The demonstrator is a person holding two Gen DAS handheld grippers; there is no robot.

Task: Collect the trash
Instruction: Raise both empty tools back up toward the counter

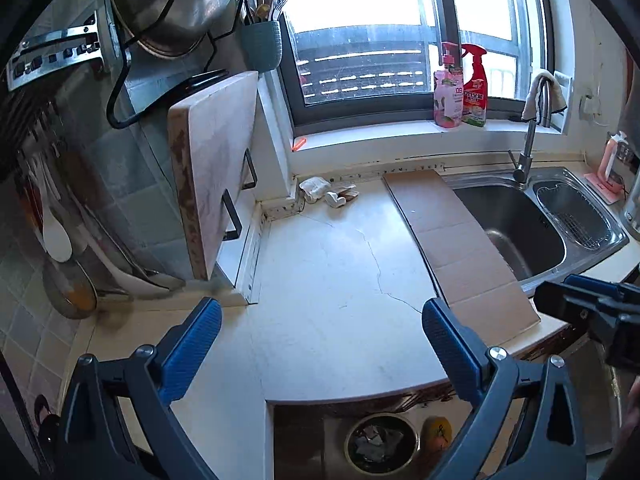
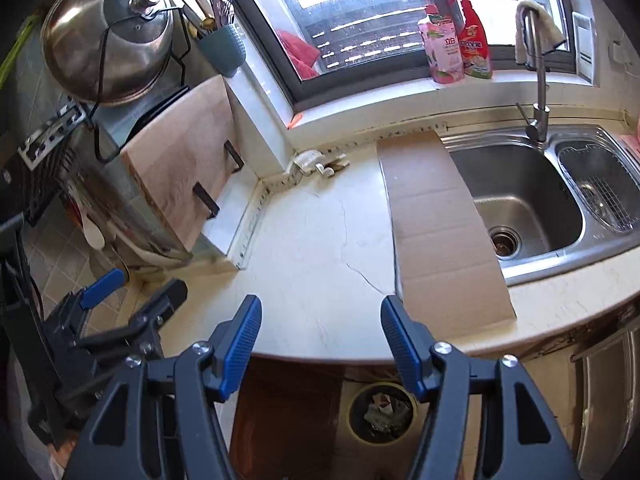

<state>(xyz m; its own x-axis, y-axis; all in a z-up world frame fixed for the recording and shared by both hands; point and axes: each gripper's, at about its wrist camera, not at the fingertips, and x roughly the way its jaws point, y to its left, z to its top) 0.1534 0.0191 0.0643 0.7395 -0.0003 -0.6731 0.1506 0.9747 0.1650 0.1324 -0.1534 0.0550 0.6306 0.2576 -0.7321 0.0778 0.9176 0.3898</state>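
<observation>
A small heap of crumpled white and brown trash (image 1: 326,193) (image 2: 320,164) lies in the far corner of the pale countertop (image 1: 332,280) (image 2: 316,248), under the window sill. A round trash bin (image 1: 381,449) (image 2: 381,412) holding crumpled paper stands on the floor below the counter's front edge. My left gripper (image 1: 322,318) hangs open above the counter's near part, with nothing between its blue pads. My right gripper (image 2: 320,320) is open and empty too, over the front edge. In the right wrist view the left gripper (image 2: 134,288) shows at the left.
A flat cardboard sheet (image 1: 452,240) (image 2: 436,224) lies over the left edge of the steel sink (image 1: 516,216) (image 2: 528,196). A wooden cutting board (image 1: 216,184) (image 2: 180,160) leans at the left beneath a pot lid rack. Two bottles (image 1: 460,88) (image 2: 456,40) stand on the sill by the faucet (image 1: 530,144) (image 2: 538,92).
</observation>
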